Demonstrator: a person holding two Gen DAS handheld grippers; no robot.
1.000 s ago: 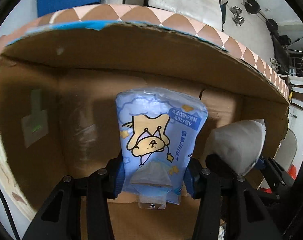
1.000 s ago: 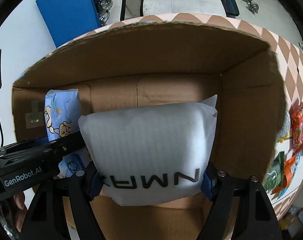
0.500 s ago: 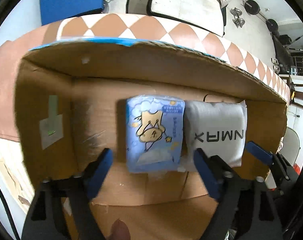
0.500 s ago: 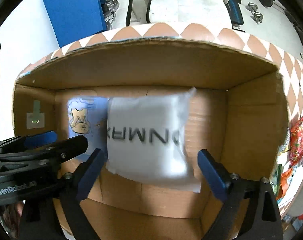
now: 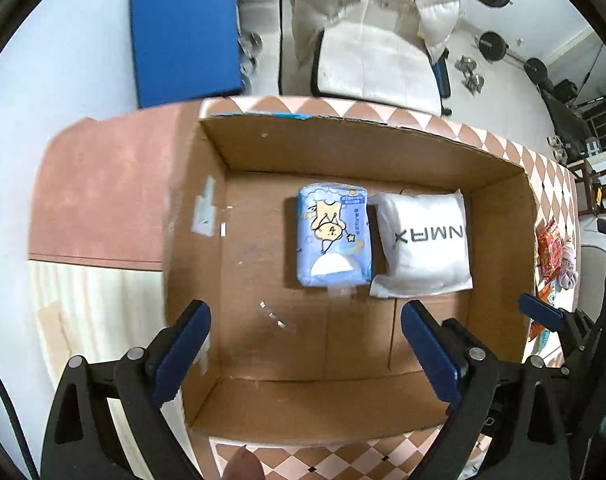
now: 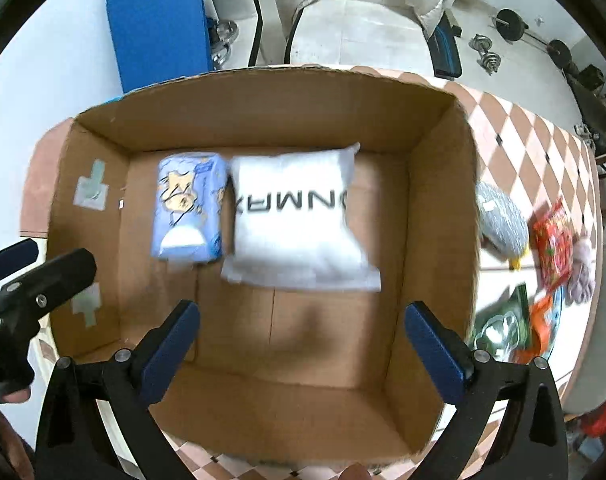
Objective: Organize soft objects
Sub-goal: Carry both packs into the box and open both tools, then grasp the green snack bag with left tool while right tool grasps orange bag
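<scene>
Cardboard box point(image 5: 499, 264) on the bench holds a blue tissue pack point(image 5: 333, 236) touching a white pouch point(image 5: 423, 244). My left gripper point(image 5: 303, 344) and right gripper point(image 6: 299, 340) hover above, jaws spread, holding nothing.

Blue cartoon tissue pack point(image 5: 334, 236) and white pillow pack point(image 5: 422, 245) flat, side by side, touching, on cardboard box point(image 5: 383, 152) floor near far wall.

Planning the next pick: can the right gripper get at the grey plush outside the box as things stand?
Probably yes. The right gripper is open and empty above the cardboard box; the grey plush lies uncovered on the checkered table just past the box's right wall, which it must clear.
</scene>
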